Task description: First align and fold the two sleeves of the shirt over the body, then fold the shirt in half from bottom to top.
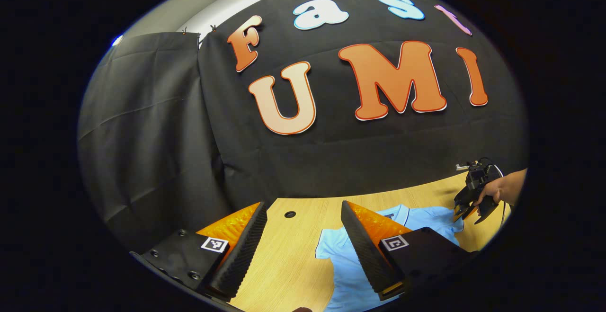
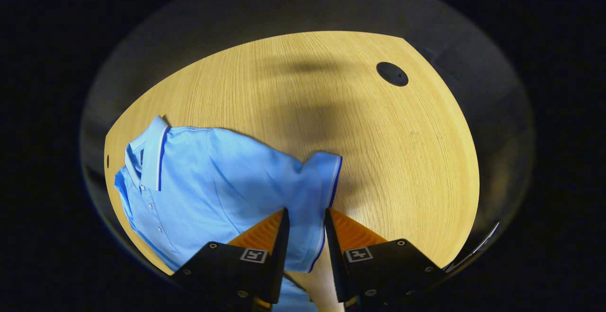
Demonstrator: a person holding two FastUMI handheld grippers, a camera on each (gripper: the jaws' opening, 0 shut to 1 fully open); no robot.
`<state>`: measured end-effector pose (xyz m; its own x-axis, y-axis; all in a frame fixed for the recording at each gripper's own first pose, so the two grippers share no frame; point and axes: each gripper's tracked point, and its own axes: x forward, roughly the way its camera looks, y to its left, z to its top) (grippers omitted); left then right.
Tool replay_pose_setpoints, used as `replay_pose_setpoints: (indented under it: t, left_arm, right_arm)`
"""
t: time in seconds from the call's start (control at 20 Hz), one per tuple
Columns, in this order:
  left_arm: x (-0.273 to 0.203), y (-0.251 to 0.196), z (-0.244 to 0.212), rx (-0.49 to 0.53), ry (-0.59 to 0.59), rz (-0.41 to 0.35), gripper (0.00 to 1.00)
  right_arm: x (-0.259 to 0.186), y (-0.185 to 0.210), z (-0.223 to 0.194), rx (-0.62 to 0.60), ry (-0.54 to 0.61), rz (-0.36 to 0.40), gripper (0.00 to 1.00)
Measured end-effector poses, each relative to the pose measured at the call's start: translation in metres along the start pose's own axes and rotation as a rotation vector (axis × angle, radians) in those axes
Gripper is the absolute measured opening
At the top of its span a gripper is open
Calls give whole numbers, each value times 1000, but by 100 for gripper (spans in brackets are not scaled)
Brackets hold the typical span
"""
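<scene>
Wooden table (image 2: 293, 99), black cloth wall (image 1: 156, 137); blue shirt (image 2: 213, 189) at 7 o'clock in right gripper view. Left gripper (image 1: 303, 222) spread, empty. Right gripper (image 2: 305, 222) jaws straddle sleeve (image 2: 317, 179); pinching or not, cannot tell.

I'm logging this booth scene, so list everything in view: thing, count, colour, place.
light blue polo shirt: one, light blue with darker trim, lying on the table, collar at the left of the right gripper view.
round wooden table: one, pale wood, under the shirt.
round cable hole: one, black, in the tabletop beyond the shirt.
black cloth wall: one, black, behind the table.
hand: one, holding the right gripper.
left gripper: one, open, above the table.
right gripper: one, around the sleeve hem.
</scene>
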<state>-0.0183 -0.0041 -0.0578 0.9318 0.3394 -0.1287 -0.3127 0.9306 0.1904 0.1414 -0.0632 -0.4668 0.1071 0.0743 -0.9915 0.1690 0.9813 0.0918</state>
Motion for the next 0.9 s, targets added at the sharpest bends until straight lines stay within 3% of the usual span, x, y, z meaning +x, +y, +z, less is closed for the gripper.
replay_pose_setpoints:
  t: [0.05, 0.1, 0.15, 0.25, 0.8, 0.9]
  left_arm:
    - [0, -1, -1, -6, 6, 1, 100]
    - [-1, -1, -4, -10, 14, 1, 100]
    - [-2, -2, -4, -13, 16, -2, 100]
    - [-5, -4, -3, -20, 14, -9, 100]
    - [0, -16, -10, -3, 42, -32, 100]
    - [5, -17, -13, 11, 50, -38, 100]
  right_arm:
    - [0, -1, 2, 29, 6, 0, 27]
    - [1, -1, 2, 46, 15, 19, 26]
    - [0, 1, 3, 54, 20, 58, 16]
    - [-2, 3, 4, 73, 37, 135, 8]
    - [-66, 71, 19, 70, -60, 494, 4]
    - [-71, 84, 17, 60, -69, 524, 4]
